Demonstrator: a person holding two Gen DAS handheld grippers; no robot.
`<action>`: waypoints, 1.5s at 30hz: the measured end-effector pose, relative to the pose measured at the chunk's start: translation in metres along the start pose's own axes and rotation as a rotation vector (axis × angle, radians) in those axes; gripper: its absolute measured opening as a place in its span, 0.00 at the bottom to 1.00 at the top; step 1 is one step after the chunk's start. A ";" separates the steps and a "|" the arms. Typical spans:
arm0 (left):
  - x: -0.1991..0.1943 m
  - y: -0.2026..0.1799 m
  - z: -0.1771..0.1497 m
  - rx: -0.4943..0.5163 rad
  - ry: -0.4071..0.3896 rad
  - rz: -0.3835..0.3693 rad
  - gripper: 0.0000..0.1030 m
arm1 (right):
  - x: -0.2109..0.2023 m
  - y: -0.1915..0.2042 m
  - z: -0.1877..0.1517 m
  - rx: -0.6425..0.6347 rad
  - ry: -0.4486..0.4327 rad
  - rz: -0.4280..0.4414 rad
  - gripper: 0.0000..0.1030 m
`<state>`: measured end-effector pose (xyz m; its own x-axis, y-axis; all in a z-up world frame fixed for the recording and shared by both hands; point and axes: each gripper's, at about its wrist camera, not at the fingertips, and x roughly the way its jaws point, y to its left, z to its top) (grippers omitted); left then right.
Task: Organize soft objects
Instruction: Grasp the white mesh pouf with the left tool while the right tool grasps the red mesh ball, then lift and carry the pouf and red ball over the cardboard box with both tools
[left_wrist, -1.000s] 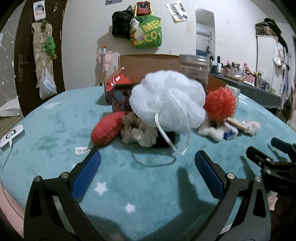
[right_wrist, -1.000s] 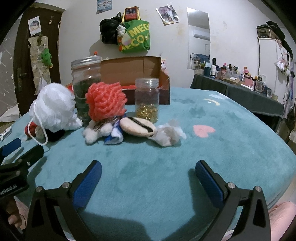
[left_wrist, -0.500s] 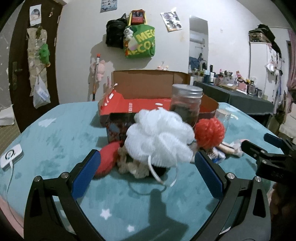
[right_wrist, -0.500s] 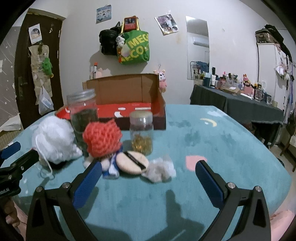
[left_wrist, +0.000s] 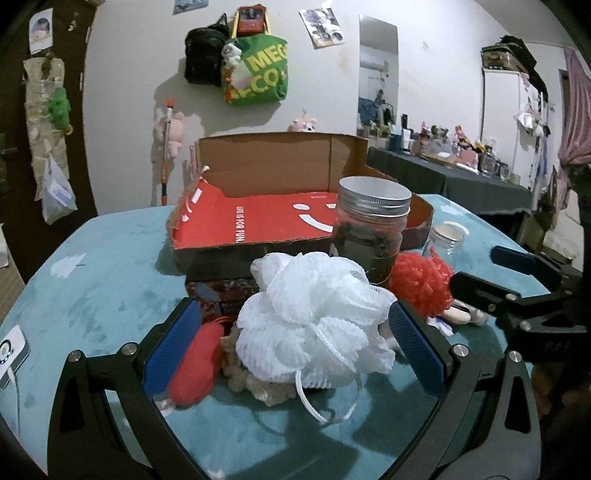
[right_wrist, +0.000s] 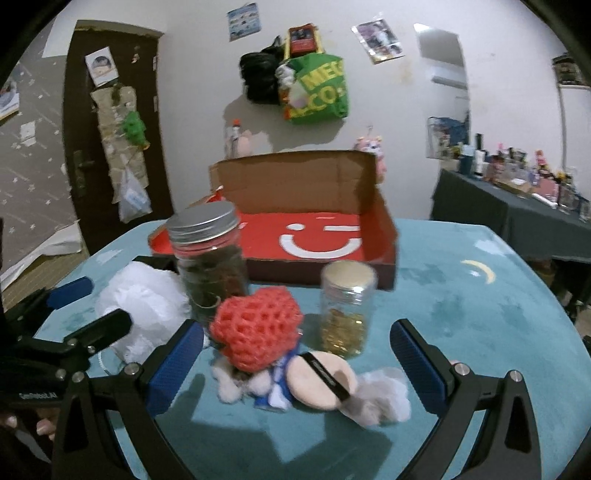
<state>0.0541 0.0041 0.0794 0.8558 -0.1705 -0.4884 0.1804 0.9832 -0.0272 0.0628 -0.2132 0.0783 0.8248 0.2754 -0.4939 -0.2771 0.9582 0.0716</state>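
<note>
Left tool (left_wrist: 293, 343) stands with its blue pads wide apart, empty, framing the white pouf (left_wrist: 314, 321) without touching it; the pouf sits on a beige knitted piece (left_wrist: 255, 382), its cord loop (left_wrist: 325, 404) trailing toward the camera on the teal table (left_wrist: 103, 280). A red soft item (left_wrist: 195, 363) lies just beside the pouf on its left, close to the left pad. Right tool (right_wrist: 297, 363) likewise has its fingers spread with nothing between them in contact; in its view the red net ball (right_wrist: 258, 328) rests on a small white-and-blue plush (right_wrist: 255, 387), with a powder puff (right_wrist: 321, 380) touching that plush on the right and a crumpled white wad (right_wrist: 376, 402) next to the puff. Two lidded jars stand behind this cluster: the large one (right_wrist: 208, 258) with dark contents behind the ball, the small one (right_wrist: 347, 314) with golden contents to its right (both upright). The open box (right_wrist: 317, 236), red inside with a white smile mark, sits farther back on the table and holds no soft items. A hand's fingertips (right_wrist: 44, 428) show at the lower left of the right view, under the left tool's body.
</note>
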 end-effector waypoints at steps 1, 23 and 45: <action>0.002 0.000 0.000 0.001 0.005 -0.005 1.00 | 0.004 0.001 0.001 -0.006 0.009 0.010 1.00; 0.017 -0.007 -0.005 0.025 0.095 -0.126 0.45 | 0.014 0.022 -0.006 -0.092 0.056 0.110 0.28; -0.050 -0.002 0.022 0.046 -0.049 -0.110 0.42 | -0.050 0.013 0.006 -0.087 -0.065 0.087 0.28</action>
<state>0.0213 0.0091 0.1228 0.8520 -0.2816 -0.4413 0.2959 0.9545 -0.0376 0.0214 -0.2141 0.1094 0.8251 0.3646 -0.4315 -0.3886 0.9207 0.0348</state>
